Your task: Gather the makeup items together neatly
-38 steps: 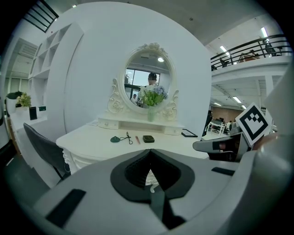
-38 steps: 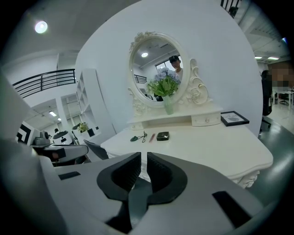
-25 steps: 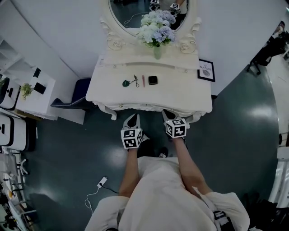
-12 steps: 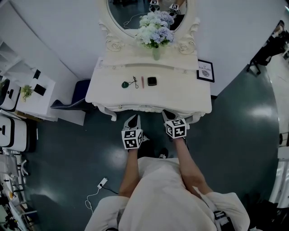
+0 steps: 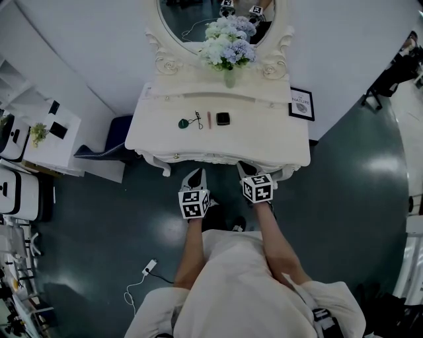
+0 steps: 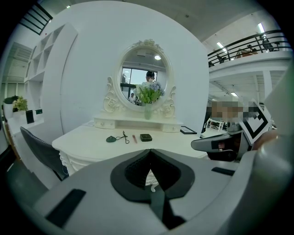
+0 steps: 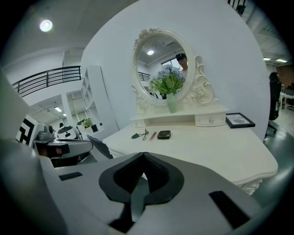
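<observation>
Four makeup items lie in a row at the back middle of the white dressing table: a green round piece, a black eyelash curler, a thin red stick and a black compact. The same row shows in the left gripper view, from the green piece to the compact, and in the right gripper view, from the green piece to the compact. My left gripper and right gripper hover side by side before the table's front edge. Both are shut and hold nothing.
A vase of flowers stands under the oval mirror on the raised back shelf. A framed picture sits at the table's right end. A dark chair stands to the left, and a white cable with a plug lies on the floor.
</observation>
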`<move>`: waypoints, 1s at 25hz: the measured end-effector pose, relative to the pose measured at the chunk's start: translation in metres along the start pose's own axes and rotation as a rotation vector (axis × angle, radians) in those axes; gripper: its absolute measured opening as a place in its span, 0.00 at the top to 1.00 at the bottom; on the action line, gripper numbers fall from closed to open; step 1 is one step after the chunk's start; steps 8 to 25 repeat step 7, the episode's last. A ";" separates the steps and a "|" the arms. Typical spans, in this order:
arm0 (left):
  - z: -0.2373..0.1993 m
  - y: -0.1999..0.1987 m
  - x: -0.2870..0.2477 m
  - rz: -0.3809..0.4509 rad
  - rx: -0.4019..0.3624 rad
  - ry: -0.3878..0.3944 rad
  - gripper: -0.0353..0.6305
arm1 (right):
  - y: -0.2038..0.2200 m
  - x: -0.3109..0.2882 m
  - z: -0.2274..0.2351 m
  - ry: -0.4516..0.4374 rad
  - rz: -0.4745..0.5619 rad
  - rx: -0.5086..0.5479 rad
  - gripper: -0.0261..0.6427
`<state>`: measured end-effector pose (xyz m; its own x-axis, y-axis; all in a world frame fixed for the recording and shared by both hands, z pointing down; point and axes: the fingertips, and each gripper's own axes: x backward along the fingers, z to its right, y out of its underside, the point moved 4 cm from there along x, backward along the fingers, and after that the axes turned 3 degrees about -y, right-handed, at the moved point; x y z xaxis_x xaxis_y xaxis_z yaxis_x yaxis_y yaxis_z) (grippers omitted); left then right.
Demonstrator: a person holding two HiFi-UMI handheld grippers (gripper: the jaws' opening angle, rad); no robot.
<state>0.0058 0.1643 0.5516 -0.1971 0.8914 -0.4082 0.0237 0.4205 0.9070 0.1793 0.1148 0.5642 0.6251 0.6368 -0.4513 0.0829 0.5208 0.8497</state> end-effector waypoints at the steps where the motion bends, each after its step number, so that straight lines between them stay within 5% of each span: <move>1: 0.000 0.000 0.000 0.000 0.001 0.000 0.92 | 0.000 0.000 0.001 0.000 -0.001 0.000 0.90; 25: -0.005 -0.004 -0.003 0.000 -0.009 -0.002 0.93 | -0.003 -0.004 0.003 0.002 0.003 -0.006 0.90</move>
